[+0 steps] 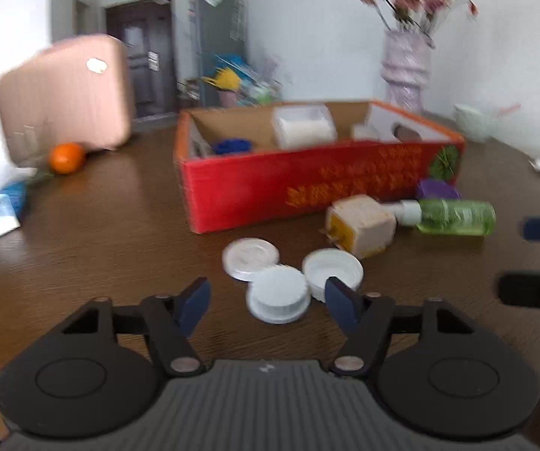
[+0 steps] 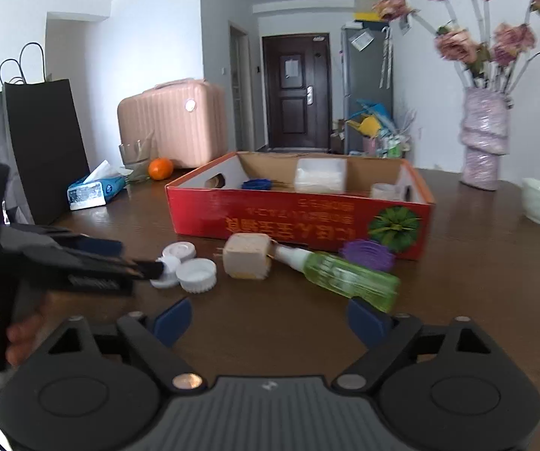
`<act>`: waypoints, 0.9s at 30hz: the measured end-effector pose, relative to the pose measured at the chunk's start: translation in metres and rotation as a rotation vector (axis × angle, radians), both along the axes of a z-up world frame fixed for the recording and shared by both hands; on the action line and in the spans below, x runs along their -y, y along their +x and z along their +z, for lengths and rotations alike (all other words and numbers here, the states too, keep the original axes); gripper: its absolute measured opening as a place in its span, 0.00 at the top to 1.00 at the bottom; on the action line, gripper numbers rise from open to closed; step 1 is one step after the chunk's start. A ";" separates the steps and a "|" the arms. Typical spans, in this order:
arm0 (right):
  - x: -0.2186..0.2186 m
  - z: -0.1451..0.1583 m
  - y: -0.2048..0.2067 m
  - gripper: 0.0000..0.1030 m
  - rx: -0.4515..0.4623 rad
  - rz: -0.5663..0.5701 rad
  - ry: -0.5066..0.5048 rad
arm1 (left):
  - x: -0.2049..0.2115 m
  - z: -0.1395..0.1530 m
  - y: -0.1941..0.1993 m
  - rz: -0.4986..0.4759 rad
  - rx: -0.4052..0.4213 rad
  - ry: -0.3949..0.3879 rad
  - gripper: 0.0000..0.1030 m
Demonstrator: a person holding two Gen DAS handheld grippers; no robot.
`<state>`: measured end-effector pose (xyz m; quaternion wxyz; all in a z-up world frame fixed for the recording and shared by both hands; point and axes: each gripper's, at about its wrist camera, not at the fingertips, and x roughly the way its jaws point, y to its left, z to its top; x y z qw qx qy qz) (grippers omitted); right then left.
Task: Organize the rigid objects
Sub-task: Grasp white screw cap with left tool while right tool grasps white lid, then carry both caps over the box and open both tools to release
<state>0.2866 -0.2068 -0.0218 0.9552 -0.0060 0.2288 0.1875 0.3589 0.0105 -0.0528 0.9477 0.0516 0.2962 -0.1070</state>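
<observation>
Left wrist view: my left gripper (image 1: 268,300) has its jaws apart, holding nothing, just above a white cap (image 1: 278,298) on the table (image 1: 119,225). Two more white lids (image 1: 250,258) touch it, all in front of the red box (image 1: 307,188). A beige block (image 1: 362,225) and a green bottle (image 1: 454,217) lie beside the box front.

Right wrist view: my right gripper (image 2: 270,319) is spread wide, empty, short of the green bottle (image 2: 349,276). A purple object (image 2: 367,253) sits against the red box (image 2: 300,218).

White walls, dark door (image 2: 295,90), brown wooden table (image 2: 476,263).
</observation>
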 end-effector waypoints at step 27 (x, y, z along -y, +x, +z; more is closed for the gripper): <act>-0.100 -0.006 0.061 0.62 -0.112 0.054 -0.121 | -0.086 0.016 -0.064 0.099 -0.038 -0.216 0.62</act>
